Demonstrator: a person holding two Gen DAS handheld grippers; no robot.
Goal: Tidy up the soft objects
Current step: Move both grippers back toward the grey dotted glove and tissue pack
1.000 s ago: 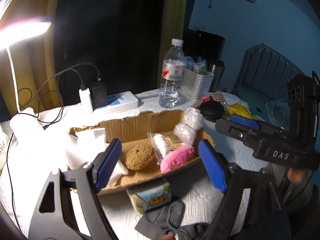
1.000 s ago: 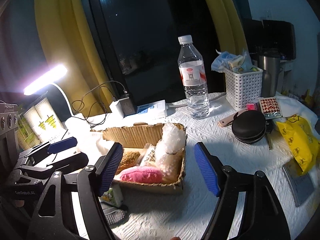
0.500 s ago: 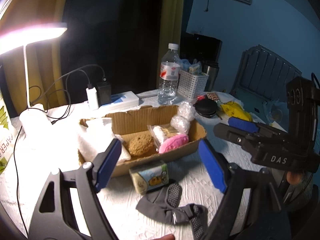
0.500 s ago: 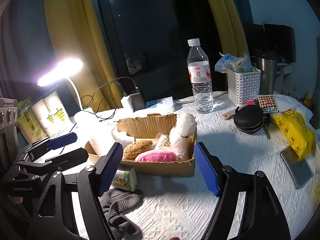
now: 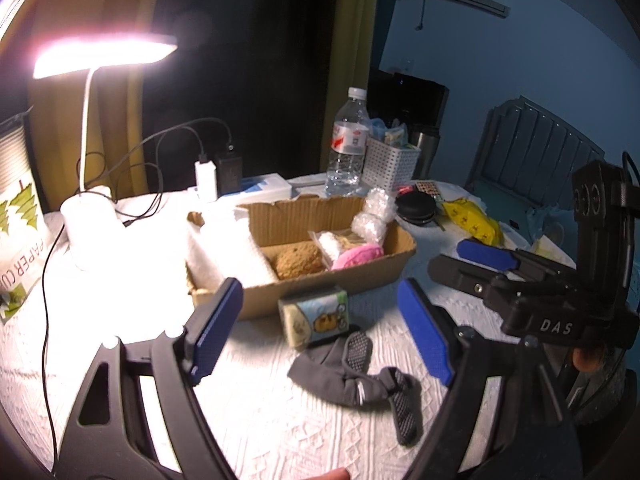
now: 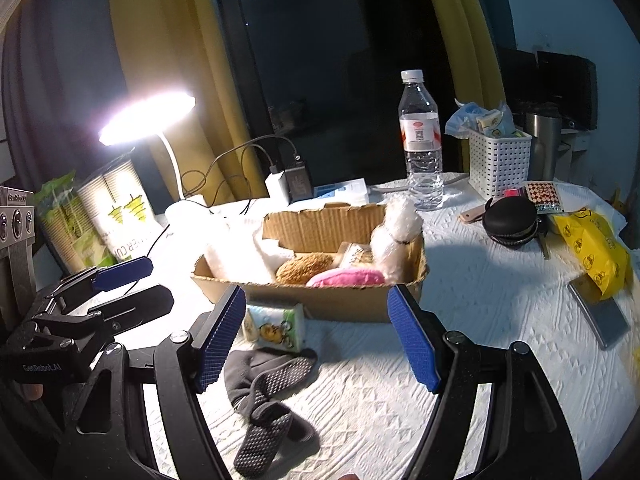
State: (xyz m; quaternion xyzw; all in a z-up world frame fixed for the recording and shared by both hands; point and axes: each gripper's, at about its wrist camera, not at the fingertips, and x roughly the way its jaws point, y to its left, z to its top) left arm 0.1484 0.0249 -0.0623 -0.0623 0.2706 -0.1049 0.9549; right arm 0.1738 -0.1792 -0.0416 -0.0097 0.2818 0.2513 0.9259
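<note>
Left wrist view: the left claw (image 5: 320,336) gapes wide and grips nothing, hanging over the white tabletop (image 5: 280,432). Between its blue pads lie a small printed packet (image 5: 314,316) and, nearer, a grey sock (image 5: 352,376). Just behind the packet stands a cardboard box (image 5: 320,280) with a white cloth (image 5: 228,248), a brown sponge (image 5: 298,260) and a pink toy (image 5: 358,256) inside. Right wrist view: the right claw (image 6: 316,340) is also wide apart and empty, the sock (image 6: 264,396) by its left pad. Behind the box stand a water bottle (image 6: 420,140), a white basket (image 6: 498,164) and a lit lamp (image 6: 148,118).
</note>
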